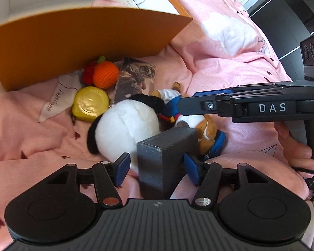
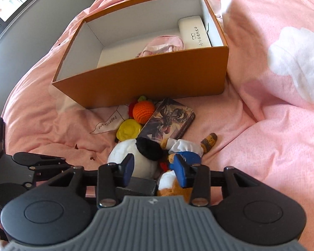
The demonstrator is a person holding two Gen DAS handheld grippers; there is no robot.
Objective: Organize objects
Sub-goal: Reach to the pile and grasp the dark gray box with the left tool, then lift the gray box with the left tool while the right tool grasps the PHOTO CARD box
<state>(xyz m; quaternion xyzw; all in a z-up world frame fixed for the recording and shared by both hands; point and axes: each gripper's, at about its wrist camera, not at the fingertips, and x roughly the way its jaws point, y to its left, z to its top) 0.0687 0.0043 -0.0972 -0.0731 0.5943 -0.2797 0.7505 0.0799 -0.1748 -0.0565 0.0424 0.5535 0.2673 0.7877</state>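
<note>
Both claws hang over a pink bedspread [image 2: 272,146]. The left gripper [image 1: 157,168] has its jaws apart, a grey block [image 1: 165,156] standing loose between them. The right gripper [image 2: 155,170] is also parted, above a white plush [image 2: 131,156] and a blue-dressed doll [image 2: 188,148]. Beyond them sits an orange box [image 2: 157,79].

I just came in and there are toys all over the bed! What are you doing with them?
A person is tidying the toys into the orange box. Each hand holds a pair of tongs. The left tongs are open around a dark gray block, not squeezing it. The right tongs hang open over the plush toys. A white case already lies in the box.
</note>
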